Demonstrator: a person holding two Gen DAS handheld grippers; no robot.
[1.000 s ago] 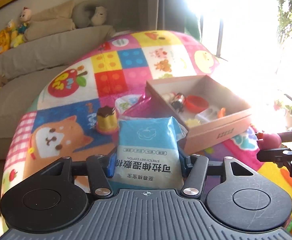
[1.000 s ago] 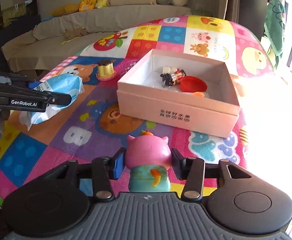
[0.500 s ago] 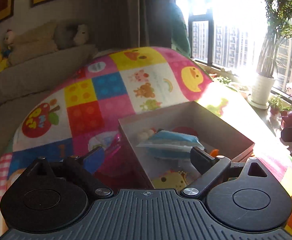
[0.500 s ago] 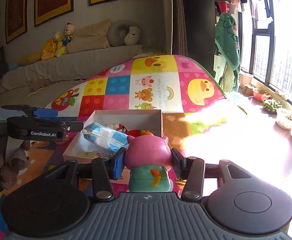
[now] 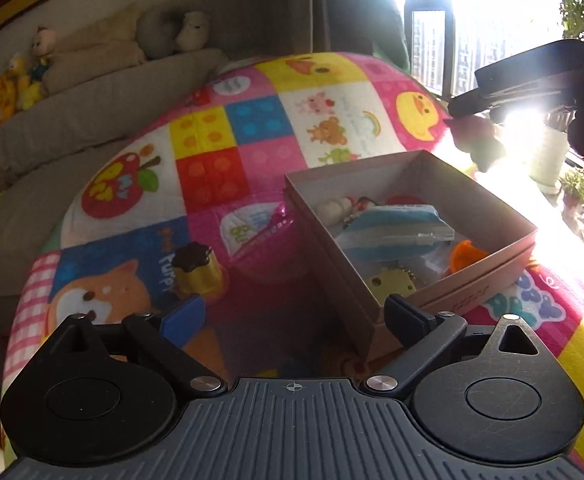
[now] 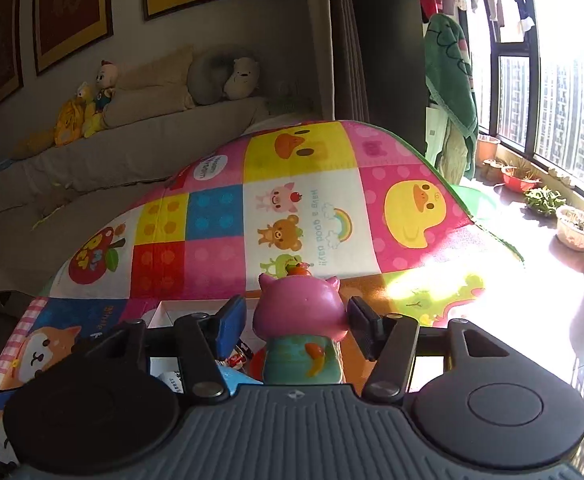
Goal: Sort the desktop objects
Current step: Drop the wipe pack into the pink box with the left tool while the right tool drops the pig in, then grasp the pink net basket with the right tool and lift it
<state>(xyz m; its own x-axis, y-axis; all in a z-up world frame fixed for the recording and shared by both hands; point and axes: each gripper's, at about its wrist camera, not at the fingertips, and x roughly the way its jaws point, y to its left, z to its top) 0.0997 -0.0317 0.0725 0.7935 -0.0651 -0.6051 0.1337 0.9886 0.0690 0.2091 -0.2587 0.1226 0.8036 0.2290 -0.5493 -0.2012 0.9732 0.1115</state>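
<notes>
Pig toy [image 6: 298, 328] stands upright between right tongs [image 6: 297, 324].

The play mat [image 6: 316, 216] reads "have a good day!!" beside its rainbow.

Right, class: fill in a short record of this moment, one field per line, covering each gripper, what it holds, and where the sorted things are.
left gripper: open, holding nothing
right gripper: open, pink pig toy between its fingers, gaps on both sides
cardboard box: on the colourful mat
in the box: blue wipes pack, orange piece, yellow charm
outside the box: pudding toy on the mat
</notes>
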